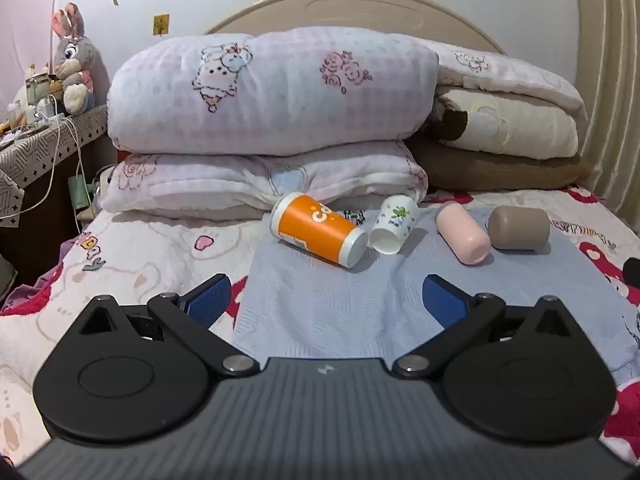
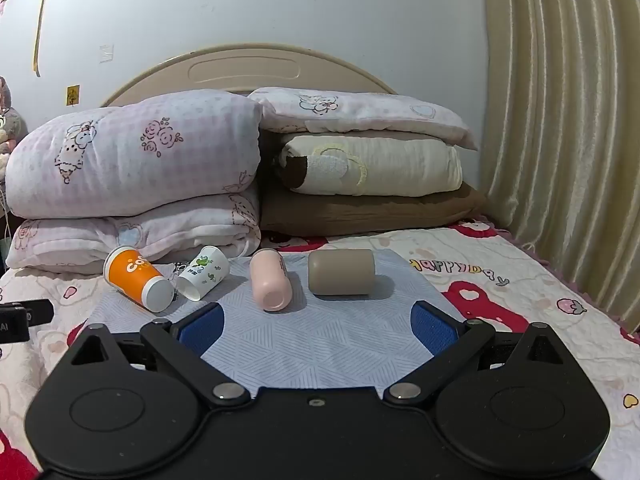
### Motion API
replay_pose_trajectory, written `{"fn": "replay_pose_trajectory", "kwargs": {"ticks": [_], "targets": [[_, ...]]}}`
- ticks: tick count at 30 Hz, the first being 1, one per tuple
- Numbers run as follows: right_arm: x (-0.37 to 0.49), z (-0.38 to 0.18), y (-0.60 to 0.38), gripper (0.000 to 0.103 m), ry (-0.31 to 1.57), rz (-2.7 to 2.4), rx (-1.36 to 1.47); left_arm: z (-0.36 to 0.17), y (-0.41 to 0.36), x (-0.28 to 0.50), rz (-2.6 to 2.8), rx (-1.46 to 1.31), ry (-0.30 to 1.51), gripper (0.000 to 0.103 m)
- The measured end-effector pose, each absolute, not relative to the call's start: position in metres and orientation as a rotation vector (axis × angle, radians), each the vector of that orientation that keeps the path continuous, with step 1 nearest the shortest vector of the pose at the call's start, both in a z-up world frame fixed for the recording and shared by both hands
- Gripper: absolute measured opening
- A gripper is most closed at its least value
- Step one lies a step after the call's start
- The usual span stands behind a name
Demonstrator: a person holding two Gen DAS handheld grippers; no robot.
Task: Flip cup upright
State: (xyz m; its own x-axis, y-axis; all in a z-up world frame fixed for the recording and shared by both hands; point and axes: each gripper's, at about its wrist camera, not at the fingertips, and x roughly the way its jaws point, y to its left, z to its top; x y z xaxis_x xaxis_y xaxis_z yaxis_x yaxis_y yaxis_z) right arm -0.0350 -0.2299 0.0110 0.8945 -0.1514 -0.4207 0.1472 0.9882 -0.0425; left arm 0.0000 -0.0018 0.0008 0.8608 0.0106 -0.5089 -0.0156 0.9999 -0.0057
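Several cups lie on their sides in a row on a light blue mat [image 1: 332, 304] on the bed: an orange paper cup [image 1: 316, 230], a small white floral cup [image 1: 394, 224], a pink cup [image 1: 462, 234] and a taupe cup [image 1: 518, 227]. The right wrist view shows the same row: orange [image 2: 136, 280], floral [image 2: 204, 272], pink [image 2: 270, 280], taupe [image 2: 341, 272], on the mat [image 2: 320, 340]. My left gripper [image 1: 326, 300] is open and empty, short of the orange and floral cups. My right gripper [image 2: 318, 326] is open and empty, short of the pink and taupe cups.
Folded pink quilts [image 1: 264, 92] and stacked pillows [image 1: 504, 128] rise right behind the cups against the headboard. A cluttered nightstand with a plush rabbit [image 1: 74, 60] stands at the left. A curtain [image 2: 568, 120] hangs along the bed's right side.
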Motion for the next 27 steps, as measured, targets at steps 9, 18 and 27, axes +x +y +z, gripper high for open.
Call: {"fn": "replay_pose_trajectory", "kwargs": {"ticks": [9,18,27], "targets": [[-0.035,0.012,-0.231,0.101,0.438,-0.154,-0.01,0.003,0.005,-0.007,0.029,-0.028,0.496,0.103],[-0.035,0.012,-0.231,0.101,0.44,-0.154,-0.007,-0.003,0.005,-0.003,0.025,-0.018,0.504,0.103],[-0.034,0.012,-0.231,0.101,0.441,-0.154,-0.01,-0.002,0.002,-0.003,0.01,-0.022,0.507,0.103]]}}
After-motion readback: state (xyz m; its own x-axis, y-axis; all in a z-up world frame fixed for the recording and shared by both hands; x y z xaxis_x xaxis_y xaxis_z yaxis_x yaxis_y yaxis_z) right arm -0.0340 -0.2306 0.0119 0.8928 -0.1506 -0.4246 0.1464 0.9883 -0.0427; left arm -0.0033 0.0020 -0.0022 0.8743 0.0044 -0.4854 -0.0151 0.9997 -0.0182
